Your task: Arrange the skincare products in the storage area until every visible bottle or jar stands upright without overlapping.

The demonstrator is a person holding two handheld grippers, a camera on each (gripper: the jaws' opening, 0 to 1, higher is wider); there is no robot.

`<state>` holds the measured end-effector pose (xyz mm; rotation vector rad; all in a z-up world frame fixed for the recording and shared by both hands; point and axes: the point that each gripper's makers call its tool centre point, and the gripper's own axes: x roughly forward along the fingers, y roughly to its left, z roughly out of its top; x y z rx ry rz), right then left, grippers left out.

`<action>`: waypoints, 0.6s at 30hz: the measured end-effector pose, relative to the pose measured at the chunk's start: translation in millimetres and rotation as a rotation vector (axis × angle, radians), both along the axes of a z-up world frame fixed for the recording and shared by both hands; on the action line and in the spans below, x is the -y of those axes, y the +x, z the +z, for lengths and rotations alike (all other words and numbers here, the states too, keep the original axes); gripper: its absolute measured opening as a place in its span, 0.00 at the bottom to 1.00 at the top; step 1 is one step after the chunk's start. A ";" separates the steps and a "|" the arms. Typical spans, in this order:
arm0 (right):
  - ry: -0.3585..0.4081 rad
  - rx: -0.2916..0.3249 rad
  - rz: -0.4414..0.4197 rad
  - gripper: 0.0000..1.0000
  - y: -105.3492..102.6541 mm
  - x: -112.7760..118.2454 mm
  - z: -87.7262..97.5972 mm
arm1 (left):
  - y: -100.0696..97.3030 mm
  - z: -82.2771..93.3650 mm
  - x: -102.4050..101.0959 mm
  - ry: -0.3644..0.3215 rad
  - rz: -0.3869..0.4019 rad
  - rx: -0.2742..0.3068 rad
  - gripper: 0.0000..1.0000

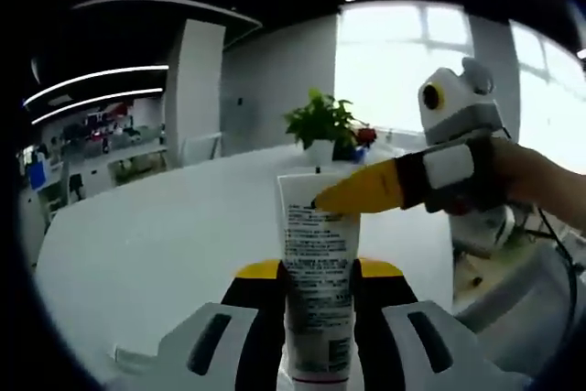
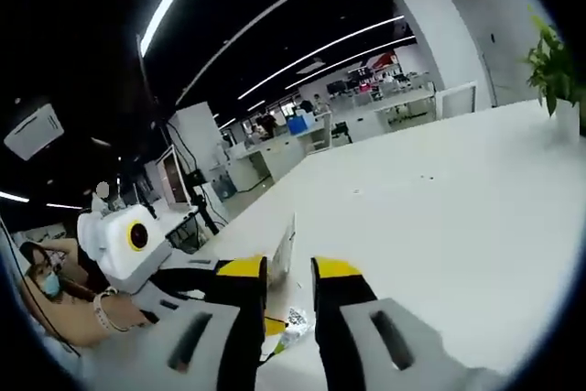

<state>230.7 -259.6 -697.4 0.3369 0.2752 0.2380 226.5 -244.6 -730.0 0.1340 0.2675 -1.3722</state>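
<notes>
A: How many things are there?
B: One white tube. Two grippers: the left and the right. One potted plant. One white table.
A: People?
B: One seated person.

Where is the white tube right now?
In the left gripper view the white tube stands upright at bottom centre, clamped between the left gripper jaws, with the right gripper touching its top; the potted plant sits behind.
</notes>
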 end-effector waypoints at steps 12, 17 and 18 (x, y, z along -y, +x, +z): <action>-0.085 0.027 0.011 0.05 -2.5 -11.3 6.6 | 3.8 -3.8 2.7 0.007 0.003 -0.003 0.24; -0.197 0.028 0.044 0.04 -0.5 -14.1 2.8 | 4.6 -11.5 2.5 0.024 0.005 -0.019 0.23; -0.214 0.034 0.049 0.04 -0.3 -16.2 2.7 | 4.4 -12.6 1.9 0.027 0.006 -0.021 0.23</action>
